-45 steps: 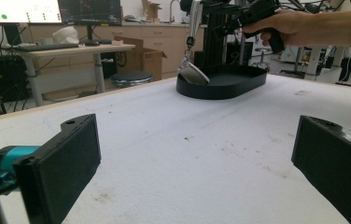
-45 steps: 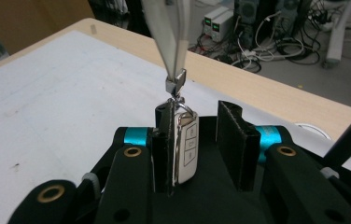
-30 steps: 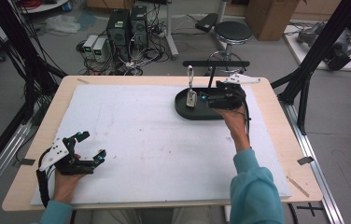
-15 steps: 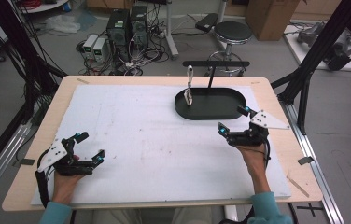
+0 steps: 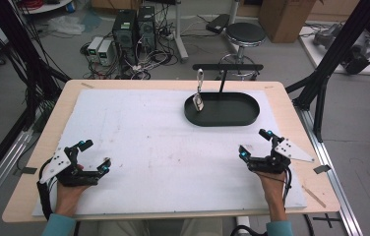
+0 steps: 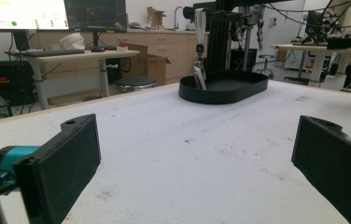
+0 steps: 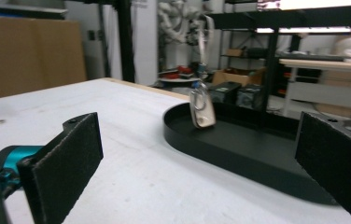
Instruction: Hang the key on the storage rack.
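The right gripper (image 5: 258, 147) has pulled back from the black oval tray (image 5: 244, 118) to the near tabletop (image 5: 163, 147), jaws wide and empty; a silver tag (image 5: 199, 102) hangs from the stand over the tray, apparently placed; left gripper (image 5: 94, 156) rests wide open

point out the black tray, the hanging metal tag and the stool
black tray (image 5: 244, 115), high view, right rim
hanging metal tag (image 7: 202, 110), right gripper view, its flat face
stool (image 5: 245, 33), high view, seat top
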### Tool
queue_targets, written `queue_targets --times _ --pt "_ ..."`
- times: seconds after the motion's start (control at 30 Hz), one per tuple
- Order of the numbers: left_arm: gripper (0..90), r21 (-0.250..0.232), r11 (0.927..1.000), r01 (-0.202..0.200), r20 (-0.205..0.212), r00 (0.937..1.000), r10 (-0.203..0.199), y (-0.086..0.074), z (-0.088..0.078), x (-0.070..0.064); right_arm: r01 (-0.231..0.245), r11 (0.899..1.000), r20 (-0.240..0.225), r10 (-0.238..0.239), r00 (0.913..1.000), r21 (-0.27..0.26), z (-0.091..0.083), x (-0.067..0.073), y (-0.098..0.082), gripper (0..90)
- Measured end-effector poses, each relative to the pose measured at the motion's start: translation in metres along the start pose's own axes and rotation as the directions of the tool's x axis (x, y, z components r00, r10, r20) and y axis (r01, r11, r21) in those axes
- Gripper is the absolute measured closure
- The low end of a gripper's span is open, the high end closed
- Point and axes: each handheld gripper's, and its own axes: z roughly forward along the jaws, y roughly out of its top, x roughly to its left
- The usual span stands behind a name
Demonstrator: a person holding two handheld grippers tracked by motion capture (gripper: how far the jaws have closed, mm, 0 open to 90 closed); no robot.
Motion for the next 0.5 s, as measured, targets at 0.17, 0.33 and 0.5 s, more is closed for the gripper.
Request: queue_targets --times 0.17,0.33,0.5 --pt "1.7 0.0 0.9999 -0.012 -0.007 0.9999 0.012 0.0 -0.001 -0.002 0.001 1.0 0.025 -0.001 0.9997 0.002 -0.001 -0.001 -0.019 0.7" --pt "1.7 -0.012 0.9999 -0.004 -0.01 0.9999 0.004 -0.001 -0.002 -0.001 -0.048 0.999 0.034 0.049 0.9982 -0.009 -0.001 -0.003 -0.027 0.7" --pt "1.7 -0.011 0.9999 -0.003 -0.008 1.0 0.002 -0.001 -0.002 -0.001 -0.014 1.0 0.043 0.015 0.999 -0.003 0.0 -0.001 -0.028 0.7"
